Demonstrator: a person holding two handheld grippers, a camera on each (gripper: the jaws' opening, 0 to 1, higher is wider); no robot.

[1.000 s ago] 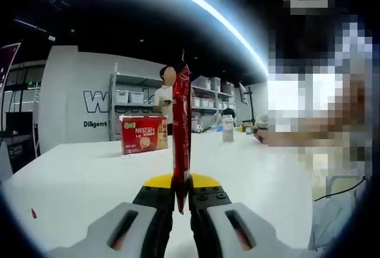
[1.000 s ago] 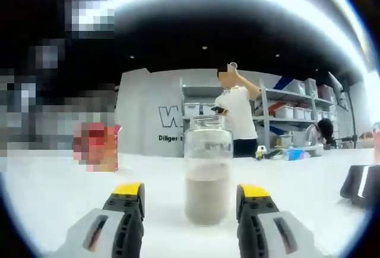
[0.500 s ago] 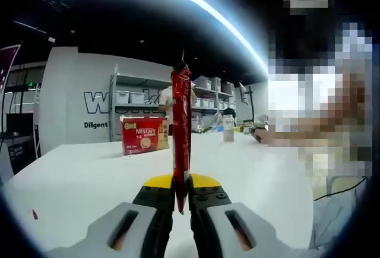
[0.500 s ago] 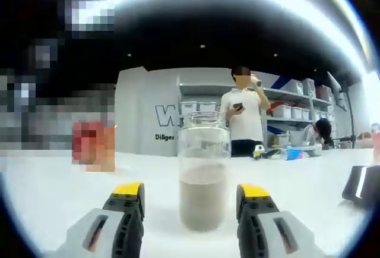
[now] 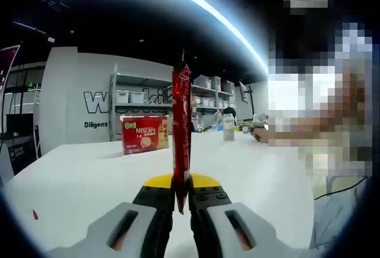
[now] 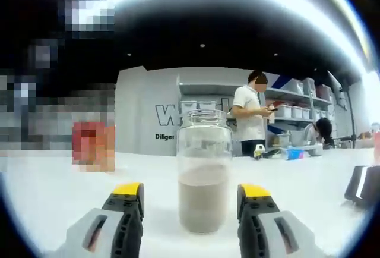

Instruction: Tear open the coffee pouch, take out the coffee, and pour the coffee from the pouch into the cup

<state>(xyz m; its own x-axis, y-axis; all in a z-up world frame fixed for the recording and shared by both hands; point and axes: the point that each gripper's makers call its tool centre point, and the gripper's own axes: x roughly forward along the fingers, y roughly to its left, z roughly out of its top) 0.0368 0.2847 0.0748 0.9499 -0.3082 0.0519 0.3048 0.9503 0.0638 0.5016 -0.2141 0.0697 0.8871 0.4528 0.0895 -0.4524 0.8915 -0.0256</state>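
Red foil stands straight up out of the left tool (image 5: 181, 194): a slim coffee pouch (image 5: 181, 133) is pinched by its lower end between the yellow-tipped jaws, which are closed tight on it, and its upper end rises well above them with a thin torn wisp at the very top. Beyond this tool the white surface (image 5: 77, 181) stretches away; ahead and a little to the left of the jaws sits a red Nescafe box (image 5: 143, 134), and ahead to the right, farther off, a small glass jar (image 5: 228, 128) stands on the same surface. A tiny red scrap (image 5: 34, 213) lies on the surface off to the tool's left, near the view's edge. Behind all this are a grey wall with large lettering and shelving (image 5: 127, 100) holding white bins. In the right gripper view, the right tool (image 6: 191, 201) holds its jaws wide apart with nothing between the pads; the glass jar (image 6: 203, 172) stands upright on the surface just ahead, centred in the gap between the two yellow tips, touching neither, and is part filled with a pale brownish powder. Farther out, a person (image 6: 252, 121) in a white top stands by the shelves, and a dark object (image 6: 362, 183) sits at the tool's far right.
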